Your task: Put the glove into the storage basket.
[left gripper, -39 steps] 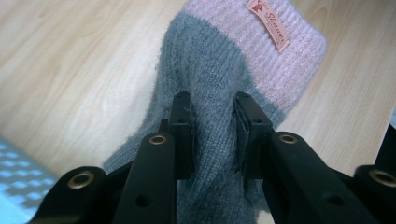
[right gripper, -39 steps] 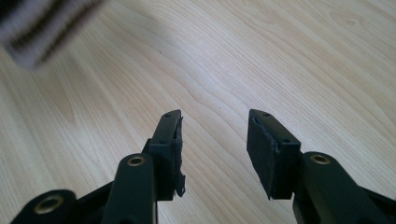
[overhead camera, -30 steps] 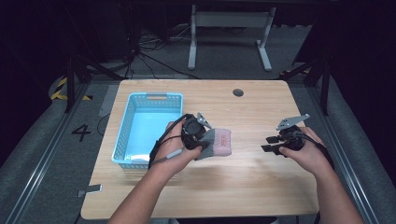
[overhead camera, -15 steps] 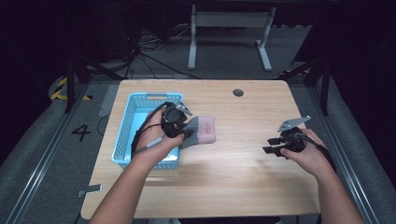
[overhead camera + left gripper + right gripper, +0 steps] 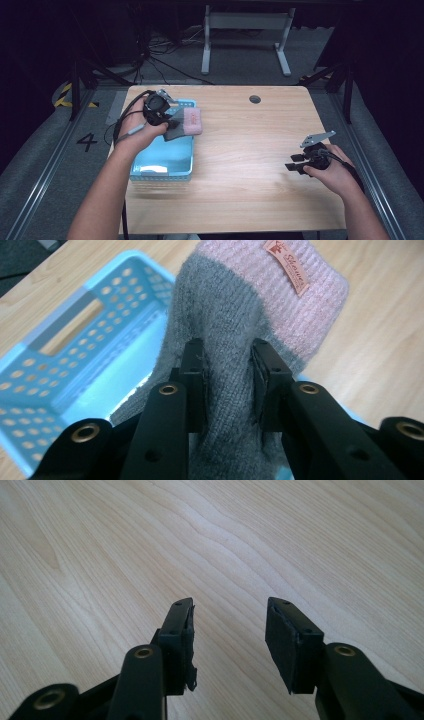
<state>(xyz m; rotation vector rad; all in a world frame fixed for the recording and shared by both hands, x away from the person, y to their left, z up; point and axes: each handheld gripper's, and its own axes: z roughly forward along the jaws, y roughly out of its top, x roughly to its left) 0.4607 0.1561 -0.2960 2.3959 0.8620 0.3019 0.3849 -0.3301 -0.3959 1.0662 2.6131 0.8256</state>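
Observation:
A grey knitted sock with a pink cuff and an orange label (image 5: 186, 121) (image 5: 235, 325) hangs in the air, pinched by my left gripper (image 5: 172, 120) (image 5: 227, 382), which is shut on its grey part. It is held over the far right corner of the light blue perforated basket (image 5: 162, 160) (image 5: 65, 350). The pink cuff juts past the basket's right rim over the wooden table. At the right side of the table my right gripper (image 5: 295, 163) (image 5: 230, 635) is low over bare wood, open, with nothing between its jaws.
The wooden table (image 5: 250, 150) has a round cable hole (image 5: 255, 99) near its far edge. The basket's floor shows no items where it is visible. Beyond the table are a white desk frame (image 5: 245, 45) and cables on a dark floor.
My left hand has carried the sock leftward and away from me, from the table's middle to above the basket's far right corner. The right hand has stayed where it was.

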